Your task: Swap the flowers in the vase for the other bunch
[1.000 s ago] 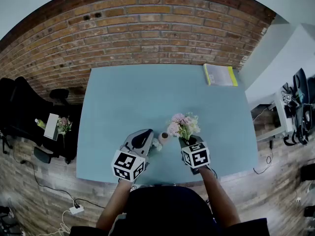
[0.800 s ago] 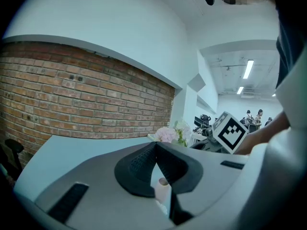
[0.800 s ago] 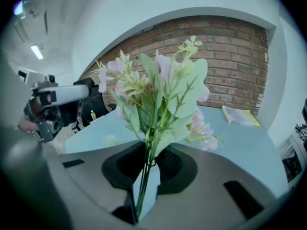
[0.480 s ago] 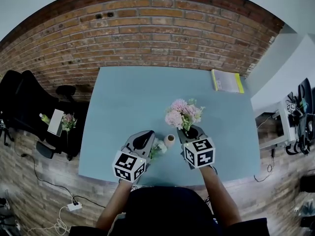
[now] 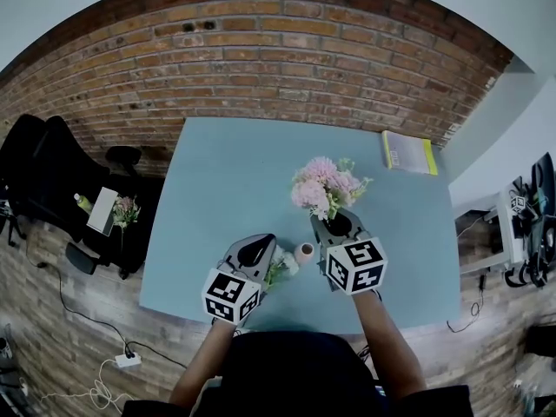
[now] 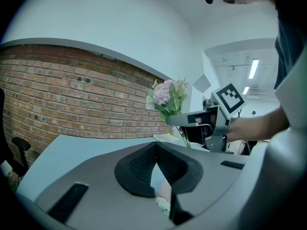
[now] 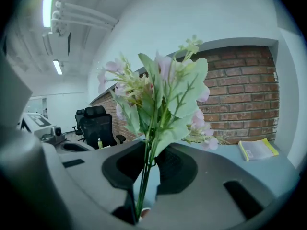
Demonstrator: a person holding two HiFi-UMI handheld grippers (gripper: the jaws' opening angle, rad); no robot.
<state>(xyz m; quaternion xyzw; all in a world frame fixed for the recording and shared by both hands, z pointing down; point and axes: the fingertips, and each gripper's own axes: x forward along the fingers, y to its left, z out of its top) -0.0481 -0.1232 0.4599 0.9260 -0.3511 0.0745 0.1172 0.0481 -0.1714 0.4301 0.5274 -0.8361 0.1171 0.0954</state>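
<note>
The bunch of pink flowers with green leaves [image 5: 325,183] stands straight up. Its thin stems are pinched in the jaws of the right gripper [image 5: 333,222], just above the small round pale vase [image 5: 304,252] on the blue-grey counter [image 5: 217,172]. The left gripper [image 5: 262,245] has its jaws squeezed together beside the vase, with the little bunch of white flowers [image 5: 280,264] at its tips, so I think it is the nearer one to put those in.

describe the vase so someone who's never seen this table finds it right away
On the light blue table by the brick wall, look near the front edge, between the left gripper and the right gripper. The vase is the small pale pot with a round open mouth, far shorter than the pink bunch held near it.
</note>
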